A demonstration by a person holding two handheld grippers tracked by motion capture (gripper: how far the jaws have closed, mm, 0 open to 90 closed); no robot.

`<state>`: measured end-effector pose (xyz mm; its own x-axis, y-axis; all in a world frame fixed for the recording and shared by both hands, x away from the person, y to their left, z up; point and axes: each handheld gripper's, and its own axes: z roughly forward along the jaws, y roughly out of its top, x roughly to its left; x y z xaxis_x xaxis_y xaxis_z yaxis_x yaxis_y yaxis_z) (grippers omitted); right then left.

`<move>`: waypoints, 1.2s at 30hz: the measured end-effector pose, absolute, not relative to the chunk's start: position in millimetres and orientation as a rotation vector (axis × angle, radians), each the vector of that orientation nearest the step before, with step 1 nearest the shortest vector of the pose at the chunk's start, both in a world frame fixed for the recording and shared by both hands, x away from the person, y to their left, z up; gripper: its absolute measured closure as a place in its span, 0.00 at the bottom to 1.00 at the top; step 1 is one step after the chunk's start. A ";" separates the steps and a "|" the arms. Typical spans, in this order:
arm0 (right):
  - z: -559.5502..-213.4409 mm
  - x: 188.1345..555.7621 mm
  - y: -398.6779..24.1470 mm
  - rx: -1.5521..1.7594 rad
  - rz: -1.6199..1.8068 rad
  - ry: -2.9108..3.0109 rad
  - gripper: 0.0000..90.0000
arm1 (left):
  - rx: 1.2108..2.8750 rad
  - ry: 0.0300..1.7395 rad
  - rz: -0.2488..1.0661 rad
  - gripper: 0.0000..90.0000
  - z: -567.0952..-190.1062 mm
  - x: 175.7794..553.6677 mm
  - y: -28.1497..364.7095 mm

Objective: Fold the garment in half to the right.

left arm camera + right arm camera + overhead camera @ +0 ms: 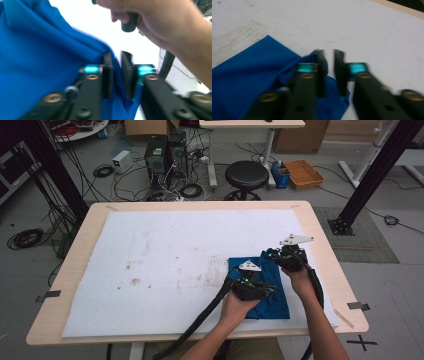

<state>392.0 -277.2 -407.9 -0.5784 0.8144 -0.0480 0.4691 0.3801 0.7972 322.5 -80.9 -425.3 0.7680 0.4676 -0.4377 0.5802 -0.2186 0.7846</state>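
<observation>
The table (pixel 70 270) carries a white mat (pixel 165 255), and on the mat's near right part lies the blue cloth (pixel 272 295), folded into a compact rectangle under the two hands. Judging by that shape, the folding looks nearly finished: the cloth lies flat in layers, and what seems left is letting go of the last fold, smoothing it, and perhaps one more fold or a shift to its final place. The left gripper (pixel 117 75) sits over the cloth's near part; its jaws stand a narrow gap apart with a ridge of blue fabric between them, apparently loose rather than pinched. The right gripper (pixel 329 72) is at the cloth's far right corner, jaws likewise slightly parted with a bunched edge of cloth in the gap, the pads seemingly off it. Both gripper views are blurred, so whether any pad touches fabric is hard to tell. In the high view the hands and grippers cover much of the cloth, hiding its layers and right edge.
</observation>
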 end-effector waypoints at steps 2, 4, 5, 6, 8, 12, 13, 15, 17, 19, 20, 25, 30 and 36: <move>-407.0 388.7 -283.7 1.138 1.091 2.169 0.73 | 1.846 0.787 -0.078 0.69 -421.0 323.2 -72.9; -403.9 382.6 -291.1 1.161 1.115 2.117 0.66 | 1.828 0.776 -0.024 0.59 -415.8 324.1 -59.6; -401.8 379.2 -294.9 1.174 1.145 2.094 0.64 | 1.812 0.764 0.009 0.57 -413.7 323.8 -51.3; -399.3 374.7 -298.1 1.174 1.169 2.077 0.64 | 1.794 0.758 0.039 0.56 -412.0 323.6 -42.4; -394.8 363.9 -301.5 1.142 1.204 2.080 0.65 | 1.776 0.756 0.103 0.48 -409.8 323.2 -23.9; -394.4 339.4 -293.7 1.041 1.214 2.229 0.75 | 1.769 0.780 0.214 0.39 -409.2 322.3 16.3; -396.8 333.2 -288.6 1.011 1.206 2.288 0.77 | 1.766 0.794 0.230 0.38 -409.4 321.9 26.4; -404.3 320.9 -277.4 0.940 1.179 2.395 0.79 | 1.759 0.803 0.265 0.38 -409.5 320.2 46.9; -412.7 310.9 -266.1 0.908 1.196 2.508 0.72 | 1.743 0.821 0.296 0.37 -409.3 316.9 68.0; -419.1 303.0 -255.3 0.859 1.217 2.564 0.67 | 1.739 0.832 0.330 0.34 -408.9 315.4 82.7; -421.1 300.4 -250.3 0.837 1.191 2.589 0.67 | 1.735 0.845 0.342 0.34 -408.7 314.5 90.4; -429.6 297.2 -243.1 0.800 1.088 2.684 0.87 | 1.686 0.902 0.363 0.34 -412.9 311.4 124.3; -425.7 291.5 -259.8 0.803 1.156 2.652 0.99 | 1.669 0.955 0.355 0.34 -421.8 309.9 144.3; -414.5 272.5 -288.9 0.796 1.241 2.599 0.99 | 1.641 0.971 0.352 0.34 -420.7 308.0 149.8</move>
<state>272.5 -288.9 -414.5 -0.8471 0.5244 0.0868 0.3973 0.5161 0.7588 308.0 149.8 -420.7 0.6140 0.7458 -0.2585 0.4074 -0.0190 0.9130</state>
